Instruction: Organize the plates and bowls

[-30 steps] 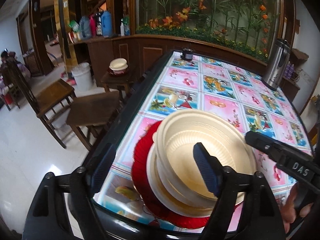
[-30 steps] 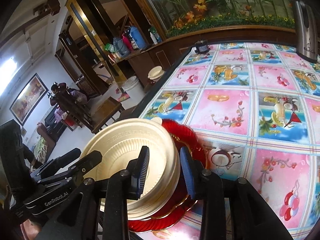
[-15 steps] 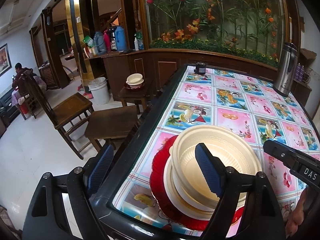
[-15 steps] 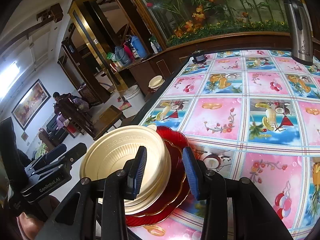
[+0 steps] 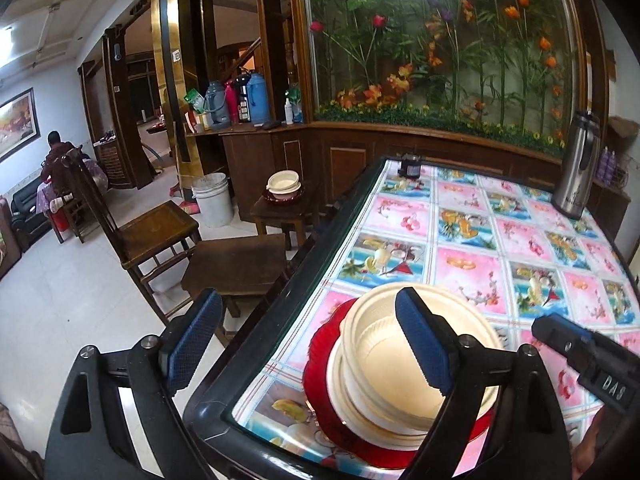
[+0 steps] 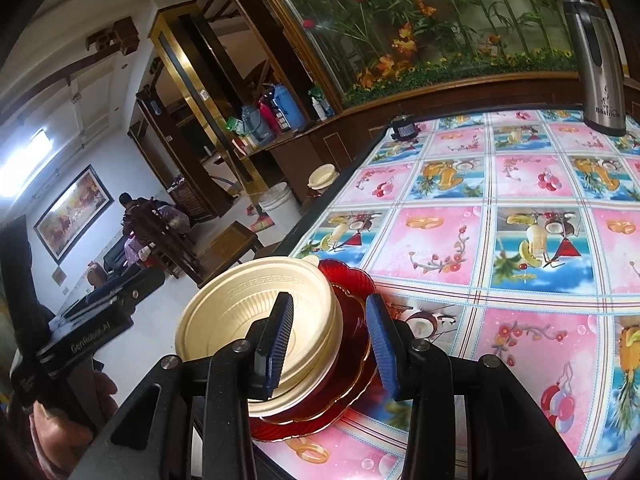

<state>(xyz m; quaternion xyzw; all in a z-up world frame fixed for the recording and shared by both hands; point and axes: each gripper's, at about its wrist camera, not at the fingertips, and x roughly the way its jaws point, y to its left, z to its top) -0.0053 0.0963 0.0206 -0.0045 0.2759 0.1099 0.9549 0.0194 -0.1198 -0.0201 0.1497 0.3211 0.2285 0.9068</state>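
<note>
A stack of cream bowls (image 5: 384,364) sits on red plates (image 5: 320,368) at the near left corner of the table (image 5: 468,264). The same bowls (image 6: 256,312) and red plates (image 6: 352,344) show in the right wrist view. My left gripper (image 5: 308,344) is open and empty, its right finger over the bowls and its left finger past the table edge. My right gripper (image 6: 330,344) is open and empty, its jaws astride the right rim of the stack, above it.
A steel thermos (image 5: 576,168) stands at the far right of the table and a small dark jar (image 5: 410,166) at its far left corner. Wooden chairs and stools (image 5: 236,264) stand left of the table. One stool holds another bowl stack (image 5: 283,188).
Both grippers have drawn back and upward from the stack, which now looks smaller and lower in both views. The stack itself has not moved.
</note>
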